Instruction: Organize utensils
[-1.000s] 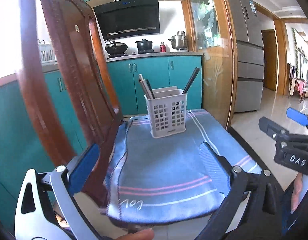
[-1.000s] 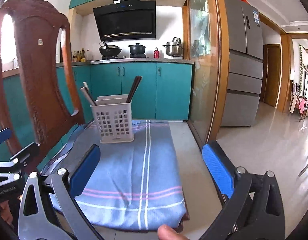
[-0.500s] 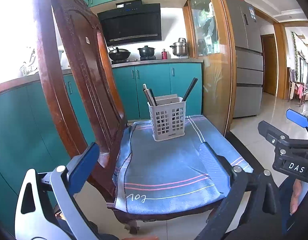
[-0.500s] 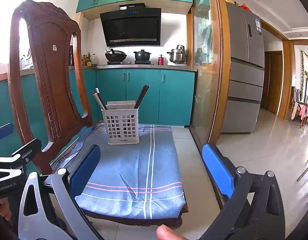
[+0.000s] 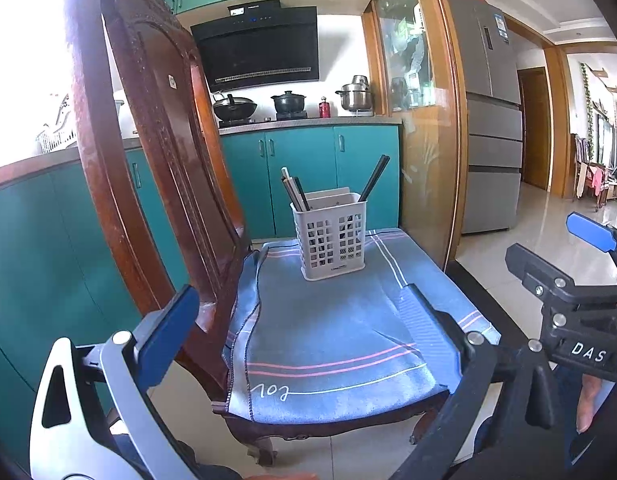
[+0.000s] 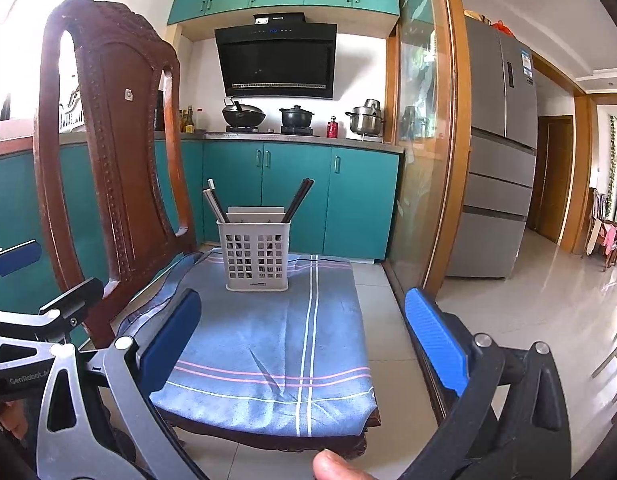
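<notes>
A white perforated utensil basket (image 5: 331, 236) (image 6: 257, 255) stands upright at the far end of a chair seat covered by a blue striped towel (image 5: 332, 332) (image 6: 276, 344). Pale chopsticks (image 5: 291, 188) (image 6: 213, 205) lean left out of it, dark chopsticks (image 5: 373, 178) (image 6: 298, 200) lean right. My left gripper (image 5: 296, 328) is open and holds nothing, well short of the basket. My right gripper (image 6: 304, 336) is open and holds nothing too, over the seat's near edge. Each gripper shows at the edge of the other's view.
The chair's tall carved wooden back (image 5: 148, 152) (image 6: 108, 152) rises on the left. Teal cabinets (image 6: 292, 196) and a stove with pots (image 6: 268, 118) lie behind. A glass sliding door (image 6: 424, 140) and a grey fridge (image 6: 500, 152) stand right, with tiled floor (image 6: 508, 300) beyond.
Both grippers have pulled back and away from the chair, so the basket looks smaller and the seat's front edge and legs now show. Both stay open.
</notes>
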The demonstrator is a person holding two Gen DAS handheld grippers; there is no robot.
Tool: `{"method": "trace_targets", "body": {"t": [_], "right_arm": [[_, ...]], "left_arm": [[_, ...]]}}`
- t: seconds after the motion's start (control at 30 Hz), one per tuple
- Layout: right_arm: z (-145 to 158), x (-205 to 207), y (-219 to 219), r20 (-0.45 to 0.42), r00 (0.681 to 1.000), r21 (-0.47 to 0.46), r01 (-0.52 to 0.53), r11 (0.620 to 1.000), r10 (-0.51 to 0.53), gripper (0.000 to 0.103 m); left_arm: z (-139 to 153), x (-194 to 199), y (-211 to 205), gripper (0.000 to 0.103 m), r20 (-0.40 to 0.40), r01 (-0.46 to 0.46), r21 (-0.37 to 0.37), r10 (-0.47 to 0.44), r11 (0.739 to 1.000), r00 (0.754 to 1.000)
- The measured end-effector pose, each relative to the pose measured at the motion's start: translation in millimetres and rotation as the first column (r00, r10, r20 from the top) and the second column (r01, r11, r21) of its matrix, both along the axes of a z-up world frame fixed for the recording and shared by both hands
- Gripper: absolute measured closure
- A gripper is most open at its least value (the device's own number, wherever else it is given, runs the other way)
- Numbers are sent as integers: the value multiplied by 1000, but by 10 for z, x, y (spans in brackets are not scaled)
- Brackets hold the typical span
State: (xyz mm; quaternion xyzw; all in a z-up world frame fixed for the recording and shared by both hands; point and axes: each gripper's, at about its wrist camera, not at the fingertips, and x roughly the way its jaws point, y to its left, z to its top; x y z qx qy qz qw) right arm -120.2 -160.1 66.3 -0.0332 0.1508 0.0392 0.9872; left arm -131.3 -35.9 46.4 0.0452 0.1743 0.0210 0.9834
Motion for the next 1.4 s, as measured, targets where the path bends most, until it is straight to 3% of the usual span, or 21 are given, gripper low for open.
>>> {"method": "trace_targets", "body": {"t": [1.4], "right_arm": [[-19,-49,-19,1,1000,26,8,1000,-8,3]], "left_arm": [[-69,35,-148,4,-42,21,6,-21,1000,999]]}}
